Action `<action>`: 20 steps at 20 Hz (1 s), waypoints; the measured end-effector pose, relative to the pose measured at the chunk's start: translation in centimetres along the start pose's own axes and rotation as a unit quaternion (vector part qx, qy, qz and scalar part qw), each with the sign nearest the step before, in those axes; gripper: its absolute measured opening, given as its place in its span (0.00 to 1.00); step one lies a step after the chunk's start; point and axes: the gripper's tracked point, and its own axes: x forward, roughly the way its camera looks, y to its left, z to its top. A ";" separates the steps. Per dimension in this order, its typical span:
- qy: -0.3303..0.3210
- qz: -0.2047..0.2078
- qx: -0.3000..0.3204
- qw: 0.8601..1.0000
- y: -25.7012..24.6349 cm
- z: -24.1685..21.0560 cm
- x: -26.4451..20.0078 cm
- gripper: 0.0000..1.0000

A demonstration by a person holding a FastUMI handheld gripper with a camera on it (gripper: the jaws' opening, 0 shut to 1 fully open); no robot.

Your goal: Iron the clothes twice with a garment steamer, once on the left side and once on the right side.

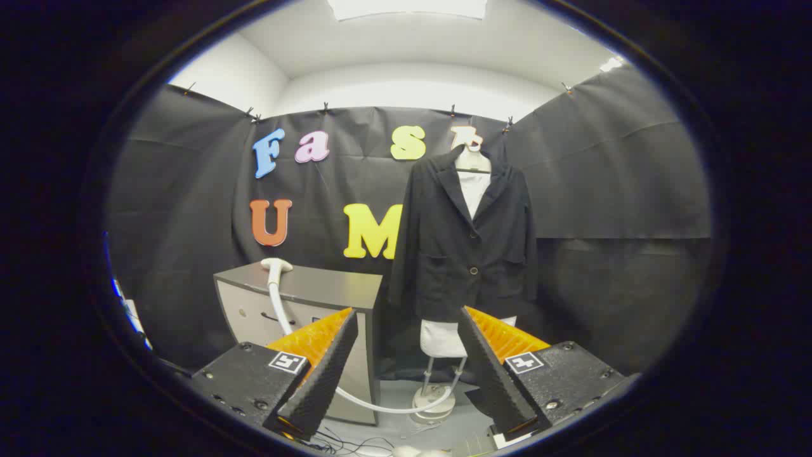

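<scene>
A black jacket hangs on a white mannequin torso on a stand, beyond the right finger, with its front buttoned. The garment steamer's white head rests on top of a grey cabinet beyond the left finger. Its white hose runs down the cabinet's front and curves along the floor toward the mannequin's base. My gripper is open, well short of both, with nothing between its fingers.
The mannequin's round base stands on the grey floor just right of the cabinet. Thin cables lie on the floor below the fingers. Black cloth walls close the booth behind and on both sides.
</scene>
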 end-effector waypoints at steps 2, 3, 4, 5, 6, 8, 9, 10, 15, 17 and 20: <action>0.002 0.001 0.006 1.000 0.1 -0.1 -0.1 0.99; 0.004 0.002 0.010 1.000 0.4 -0.2 -0.1 0.99; 0.007 0.003 0.011 1.000 0.5 -0.3 0.0 0.99; 0.011 0.001 0.012 1.000 0.6 -0.5 0.1 0.99; 0.012 0.001 0.012 1.000 0.8 -0.5 0.1 0.99; 0.014 -0.001 0.010 1.000 1.3 -0.6 0.5 0.99; 0.017 -0.001 0.009 1.000 1.7 -0.7 0.6 0.99; 0.019 0.001 0.009 1.000 2.0 -0.9 0.7 0.99; 0.019 0.004 0.010 1.000 3.4 -0.5 1.5 0.99; 0.017 0.005 0.010 1.000 3.8 -0.1 2.2 0.99; 0.010 0.015 0.010 1.000 4.9 1.2 4.3 0.98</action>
